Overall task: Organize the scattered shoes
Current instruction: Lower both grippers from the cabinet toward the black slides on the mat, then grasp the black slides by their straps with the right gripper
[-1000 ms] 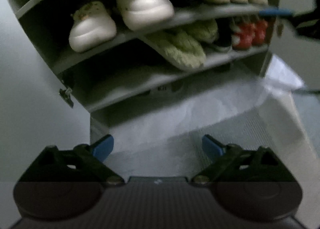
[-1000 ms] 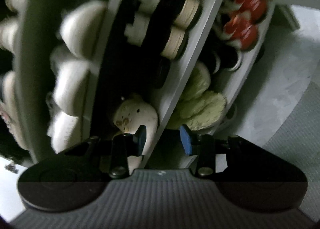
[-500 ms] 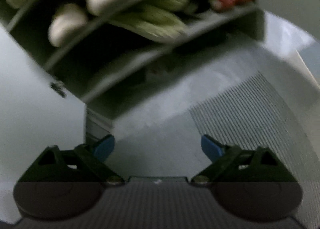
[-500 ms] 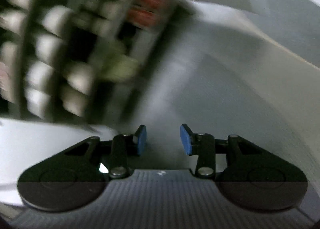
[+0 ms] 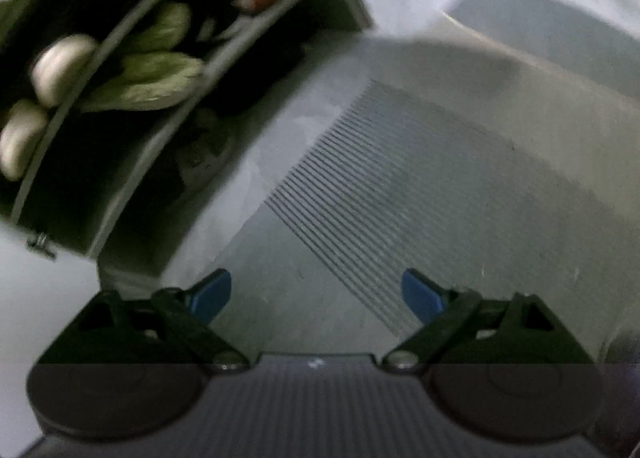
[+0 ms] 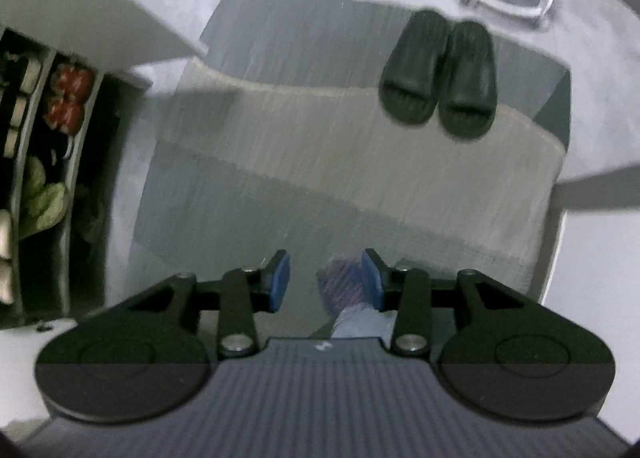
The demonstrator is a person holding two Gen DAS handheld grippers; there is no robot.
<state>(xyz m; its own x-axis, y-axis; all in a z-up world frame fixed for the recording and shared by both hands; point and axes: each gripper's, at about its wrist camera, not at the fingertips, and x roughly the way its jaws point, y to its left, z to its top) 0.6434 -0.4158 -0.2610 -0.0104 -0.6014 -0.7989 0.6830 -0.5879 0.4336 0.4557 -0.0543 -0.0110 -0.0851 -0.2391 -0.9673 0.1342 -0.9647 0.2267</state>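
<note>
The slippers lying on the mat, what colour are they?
Black, both slippers; clearest in the right wrist view.

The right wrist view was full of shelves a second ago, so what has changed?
The right gripper swung away from the shoe rack to face the mat and the black slides; its empty jaws are opening. The left gripper turned floorward too, jaws wide. The shelved shoes stayed put.

Open mat [image 6: 320, 162] between shoe rack [image 6: 40, 162] and black slides [image 6: 440, 78].
</note>
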